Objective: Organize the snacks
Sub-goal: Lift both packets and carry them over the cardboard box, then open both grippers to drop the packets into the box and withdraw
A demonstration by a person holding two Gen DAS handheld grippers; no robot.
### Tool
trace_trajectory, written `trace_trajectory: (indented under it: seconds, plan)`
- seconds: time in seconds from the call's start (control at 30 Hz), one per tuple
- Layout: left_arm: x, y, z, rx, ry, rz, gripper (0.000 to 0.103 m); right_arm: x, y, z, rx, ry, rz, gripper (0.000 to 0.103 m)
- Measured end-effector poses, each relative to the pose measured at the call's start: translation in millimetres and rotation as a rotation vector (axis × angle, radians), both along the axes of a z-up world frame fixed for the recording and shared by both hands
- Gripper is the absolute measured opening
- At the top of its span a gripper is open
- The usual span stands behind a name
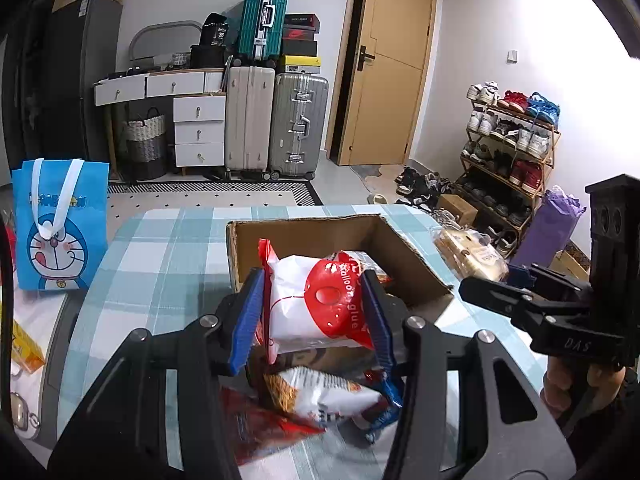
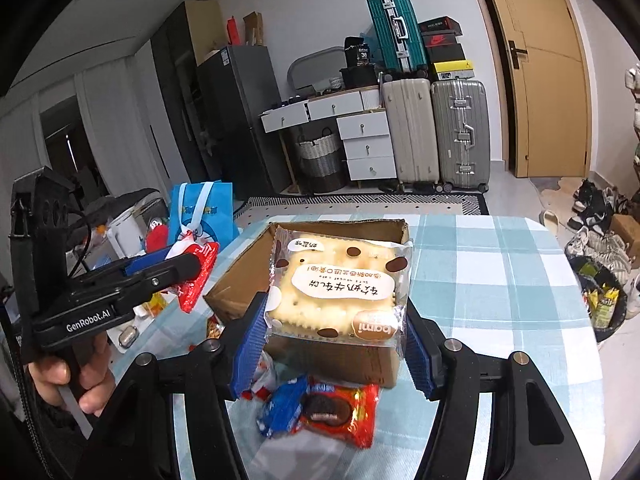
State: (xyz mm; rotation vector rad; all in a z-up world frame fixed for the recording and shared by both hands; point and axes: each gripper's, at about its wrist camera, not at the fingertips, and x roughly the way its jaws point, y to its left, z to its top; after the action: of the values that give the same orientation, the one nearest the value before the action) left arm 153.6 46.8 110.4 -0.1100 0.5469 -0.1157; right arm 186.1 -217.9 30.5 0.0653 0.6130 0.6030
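Left gripper (image 1: 316, 316) clamped on red-and-white snack bag (image 1: 316, 304), right gripper (image 2: 340, 340) on cracker pack (image 2: 340, 284); cardboard box (image 1: 404, 256) at twelve o'clock.

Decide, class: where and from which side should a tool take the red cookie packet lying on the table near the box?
Grip the red cookie packet across its two long edges, coming from above. It lies flat on the tablecloth, a blue packet overlapping one side, so only the top is free.

The box (image 1: 404, 256) is matt brown cardboard with rough torn edges, standing on a bench (image 1: 168, 248) under a checked cloth. The red-white pack (image 1: 316, 304) and the biscuit pack (image 2: 340, 284) are glossy, crinkled plastic film. Each tool has ribbed blue pads (image 1: 248, 320) on matt black plastic arms.
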Motion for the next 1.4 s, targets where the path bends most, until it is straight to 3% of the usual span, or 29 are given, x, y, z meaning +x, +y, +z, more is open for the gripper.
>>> trace_trajectory:
  seconds: [0.6,1.4]
  plan:
    - [67.7,-10.5,-38.9,0.065,0.029,0.027,0.046,41.6,31.8,-25.7,-0.006,0.046,0.024,0.062]
    - [126.1,-16.4,-87.6,0.098,0.104,0.037,0.047,58.1,45.1,-42.9,-0.036,0.056,0.010,0.063]
